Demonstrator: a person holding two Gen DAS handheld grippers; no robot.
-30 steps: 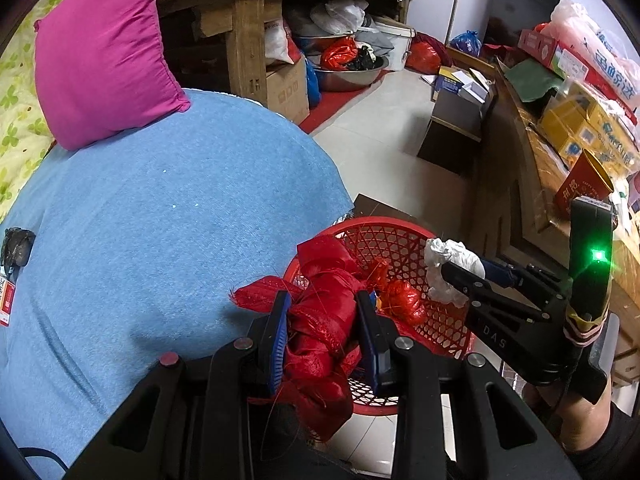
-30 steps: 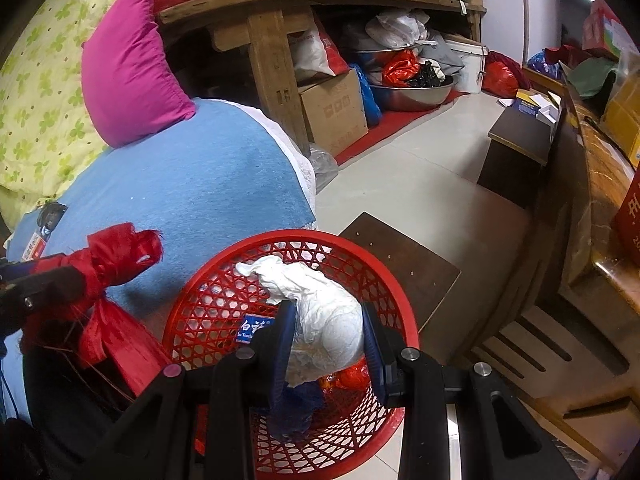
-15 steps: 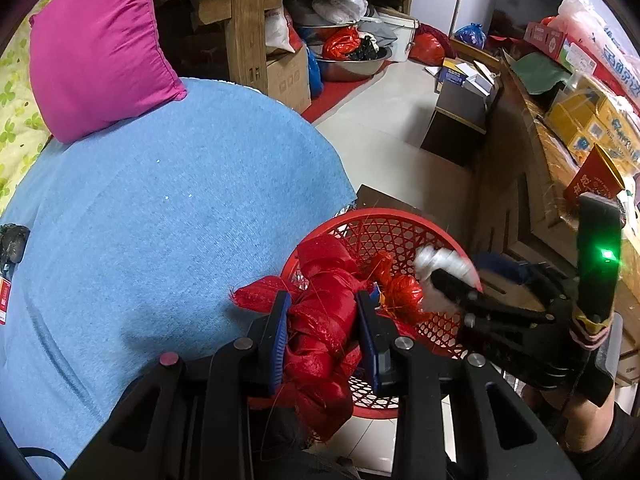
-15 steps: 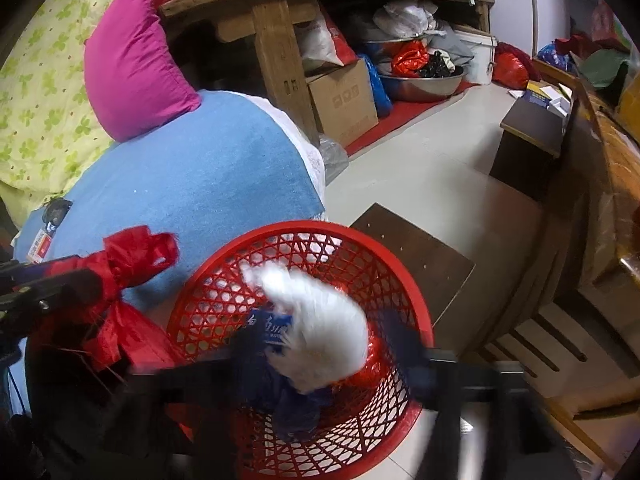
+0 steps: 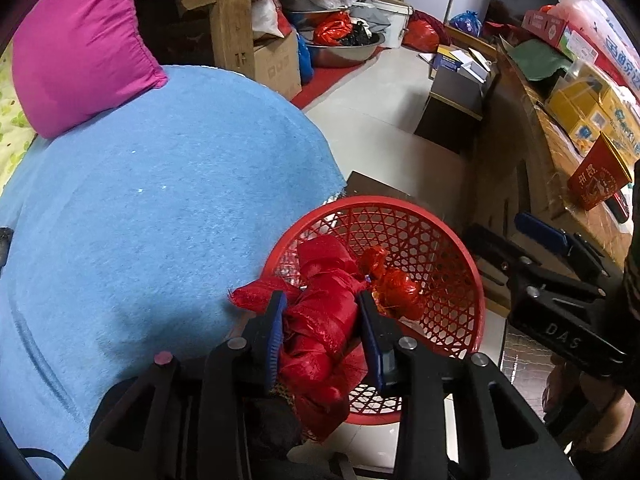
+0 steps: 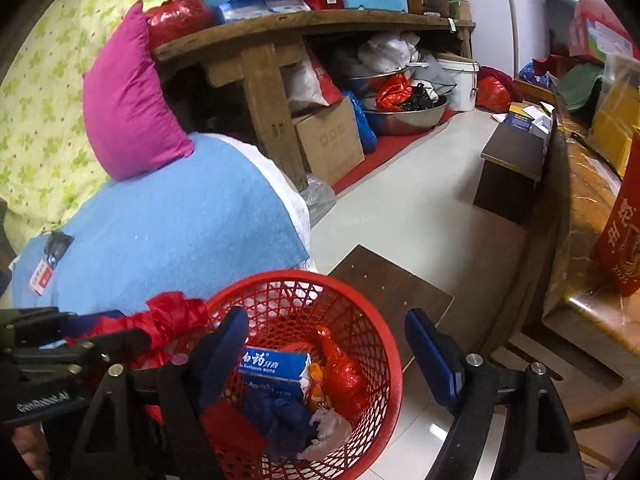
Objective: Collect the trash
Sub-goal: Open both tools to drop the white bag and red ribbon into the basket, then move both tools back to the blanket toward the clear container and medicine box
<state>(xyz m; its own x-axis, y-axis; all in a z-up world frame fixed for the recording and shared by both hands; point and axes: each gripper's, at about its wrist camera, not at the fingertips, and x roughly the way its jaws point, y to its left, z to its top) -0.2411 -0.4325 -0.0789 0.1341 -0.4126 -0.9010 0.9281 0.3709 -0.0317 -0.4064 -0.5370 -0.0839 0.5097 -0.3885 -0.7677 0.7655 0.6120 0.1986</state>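
Note:
A red mesh basket [image 5: 452, 240] stands on the floor beside the blue-covered bed; it also shows in the right wrist view [image 6: 372, 320]. My left gripper [image 5: 322, 320] is shut on a crumpled red woven bag [image 5: 324, 316], held over the basket's near rim. In the right wrist view that bag [image 6: 168, 316] hangs at the left. My right gripper [image 6: 326, 344] is open and empty above the basket. Inside lie a blue-and-white toothpaste box [image 6: 276, 364], a red plastic bag [image 6: 344, 372], dark blue trash and a pale crumpled wad [image 6: 328, 432].
The blue blanket [image 5: 140, 220] and a magenta pillow [image 5: 76, 40] lie to the left. A dark wooden board [image 6: 384, 284] lies behind the basket. A wooden cabinet [image 6: 580, 240] with boxes stands to the right. A cluttered wooden table [image 6: 272, 36] is at the back.
My right gripper opened and let go of the white wad, which dropped into the basket. The left gripper kept its hold on the red bag and shifted slightly forward.

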